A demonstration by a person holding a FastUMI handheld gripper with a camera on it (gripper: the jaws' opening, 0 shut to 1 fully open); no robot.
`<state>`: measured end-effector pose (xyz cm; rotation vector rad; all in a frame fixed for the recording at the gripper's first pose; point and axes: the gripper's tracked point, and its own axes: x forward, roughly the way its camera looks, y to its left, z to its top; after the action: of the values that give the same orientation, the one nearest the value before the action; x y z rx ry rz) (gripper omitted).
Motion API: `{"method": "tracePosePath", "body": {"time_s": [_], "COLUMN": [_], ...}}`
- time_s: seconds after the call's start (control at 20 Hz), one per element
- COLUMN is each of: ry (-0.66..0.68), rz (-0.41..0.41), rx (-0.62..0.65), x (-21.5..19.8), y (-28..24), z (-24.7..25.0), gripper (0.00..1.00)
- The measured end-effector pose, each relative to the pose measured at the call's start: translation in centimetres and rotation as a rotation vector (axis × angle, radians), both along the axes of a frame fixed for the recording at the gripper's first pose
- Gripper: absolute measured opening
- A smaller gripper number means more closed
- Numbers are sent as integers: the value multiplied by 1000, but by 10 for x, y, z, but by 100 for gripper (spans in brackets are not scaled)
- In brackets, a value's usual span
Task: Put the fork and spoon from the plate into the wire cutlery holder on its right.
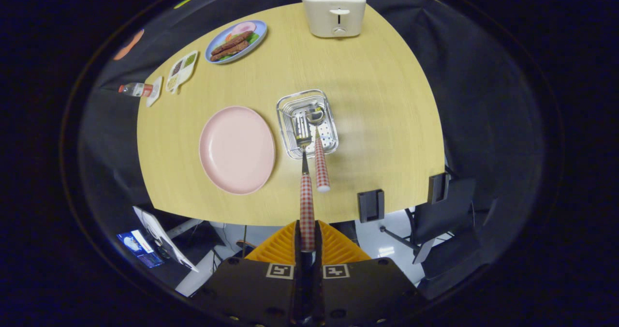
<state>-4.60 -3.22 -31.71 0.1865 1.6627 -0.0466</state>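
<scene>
The wooden table [377, 124] carries everything, and the wire cutlery holder [307, 124] near its middle serves as the landmark. Immediately left of the holder lies the pink plate [237, 149], now bare of cutlery. Far beyond the holder, at the table's back edge, stands a toaster [332, 8]; beyond and to the left of the holder sits a blue plate of food [236, 41].

The spoon [319, 148] already rests with its bowl inside the holder and its checked handle leaning out over the near rim. The fork [304, 182] hangs just beside it, tines over the holder's near left part, its long axis running straight back from the holder toward the gripper [306, 242]. The fingers are pressed together on the end of the fork's checked handle, pinching it from both sides.

So the holder lies directly ahead of the gripper, along the fork's own line. By my judgement the tines have not yet settled, so the fork needs lowering into the basket alongside the spoon before the fingers let go.
</scene>
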Motion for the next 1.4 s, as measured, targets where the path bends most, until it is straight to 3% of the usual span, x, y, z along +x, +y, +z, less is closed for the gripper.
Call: {"method": "tracePosePath", "body": {"time_s": [0.45,1.0,1.15,1.2,1.4], "ry": [15,18,7,-1,-33], "rz": [-2,-27,-20,-20,-45], "rx": [7,26,22,20,3], "x": [24,43,45,46,49], "y": [5,9,10,9,3], "z": [-6,-12,-11,-11,-4], "gripper": [7,16,46,62,78]}}
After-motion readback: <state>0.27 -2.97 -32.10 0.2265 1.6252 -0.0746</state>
